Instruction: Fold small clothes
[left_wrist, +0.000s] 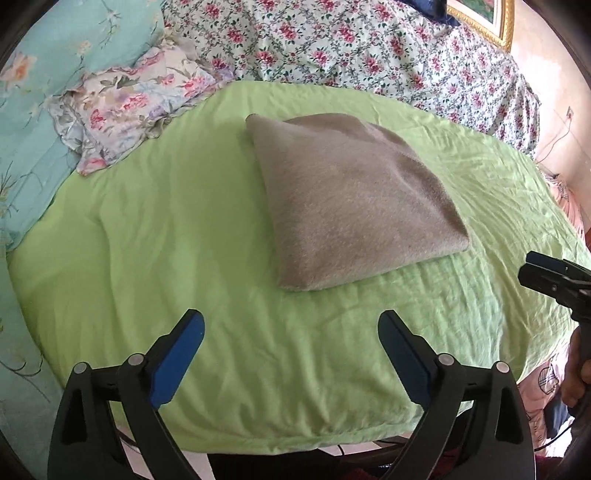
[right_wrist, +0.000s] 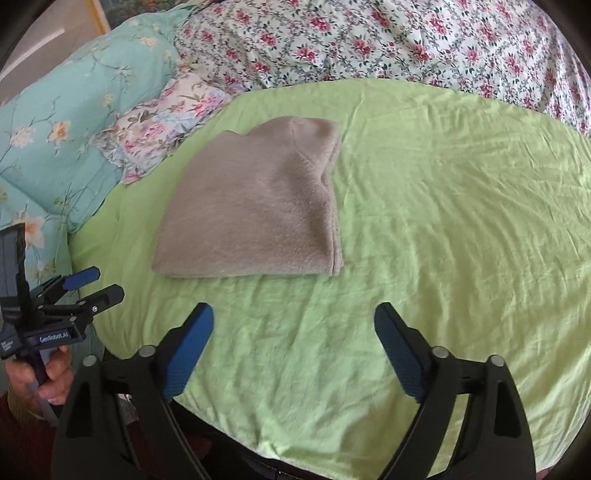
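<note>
Apparently the folding is done: the brown garment lies as a neat folded square on the green bed, while the left gripper and right gripper hover wide and empty nearby.

Both views are bright with soft, even daylight — the green sheet is lit almost flat, with only faint shading in its wrinkles; the folded grey cloth throws a thin, weak shadow along its edge. Fisheye distortion bows the bed and darkens the corners; the picture is slightly soft and grainy throughout.
</note>
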